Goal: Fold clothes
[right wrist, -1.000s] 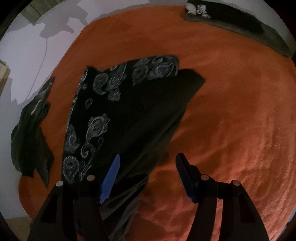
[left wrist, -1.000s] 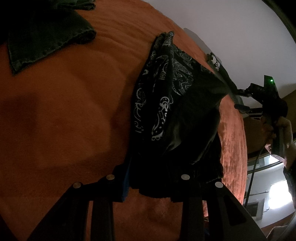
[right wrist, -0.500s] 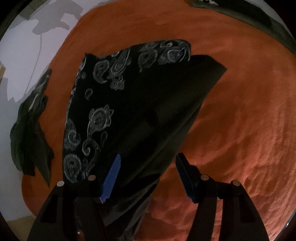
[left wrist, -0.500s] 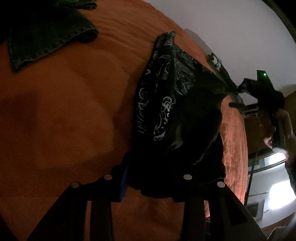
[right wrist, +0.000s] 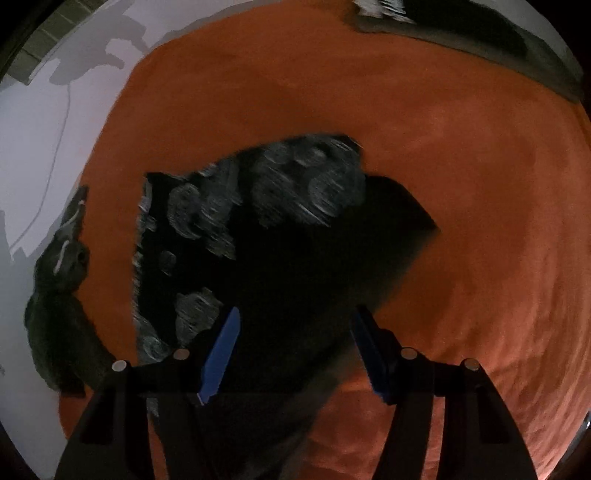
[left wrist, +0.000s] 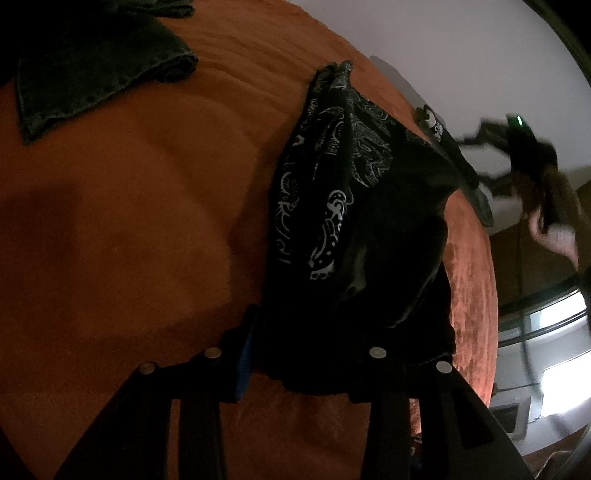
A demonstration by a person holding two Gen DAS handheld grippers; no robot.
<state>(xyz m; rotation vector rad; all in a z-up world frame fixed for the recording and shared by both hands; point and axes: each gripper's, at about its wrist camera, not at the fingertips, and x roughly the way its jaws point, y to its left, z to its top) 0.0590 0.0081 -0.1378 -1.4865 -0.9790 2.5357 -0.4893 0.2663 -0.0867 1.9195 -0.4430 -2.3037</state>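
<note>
Grip on the left gripper (left wrist: 310, 354): blue-padded fingers buried in a bunched edge of the black paisley-printed garment (left wrist: 354, 206), evidently clamped on that cloth; only one blue pad (left wrist: 244, 354) visible, the other hidden under fabric. Garment lifted from that clamp and draped down onto the orange plush bed cover (left wrist: 129, 229), far end gathered into a peak toward the cover's back edge.

Right gripper (right wrist: 293, 354): spread wide, blue fingers (right wrist: 219, 356) well apart, nothing pinched between them. Black cloth directly beneath the gap; whether touching the pads, cannot tell, since the view is motion-blurred. Seen from the left wrist, right gripper blurred, off beyond the garment's far corner.

Step in hand, as judged: mid-fold, one edge held up, the opposite corner needing a second hold. Next move likely calls for lowering the wide-open right gripper onto a free corner of the garment, closing on a single layer, then carrying both held edges across evenly to avoid a skewed crease.

Outward from the garment: dark green denim piece (left wrist: 96, 74) near the cover's far left corner; another dark printed garment (right wrist: 461, 29) along the cover's far edge; crumpled dark cloth (right wrist: 59, 306) at the cover's left rim in the right-wrist view.
</note>
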